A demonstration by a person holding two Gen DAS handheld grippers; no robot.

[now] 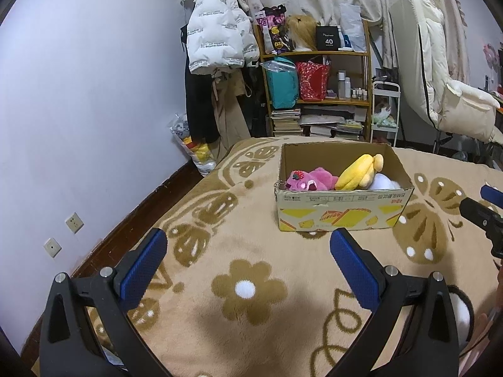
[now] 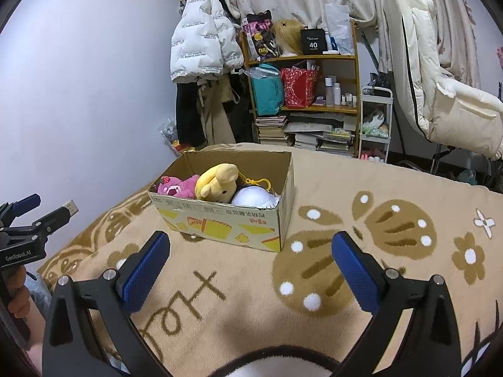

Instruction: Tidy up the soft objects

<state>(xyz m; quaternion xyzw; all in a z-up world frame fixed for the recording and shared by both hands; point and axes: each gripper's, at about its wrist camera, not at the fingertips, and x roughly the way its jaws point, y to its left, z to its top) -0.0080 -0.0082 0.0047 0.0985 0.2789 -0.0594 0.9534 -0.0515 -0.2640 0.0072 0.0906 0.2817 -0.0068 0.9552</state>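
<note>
My left gripper (image 1: 248,245) is held low and level, pointing forward, its two black arms spread wide and the blue ribbed pads (image 1: 143,271) facing each other across an empty gap. My right gripper (image 2: 251,246) sits in the same pose beside it, spread wide, blue pads (image 2: 356,271) apart and holding nothing. From the left camera, the right gripper's tip shows at the far right edge. From the right camera, the left gripper shows at the far left edge, with my hand (image 2: 17,286) wrapped around its handle below.
</note>
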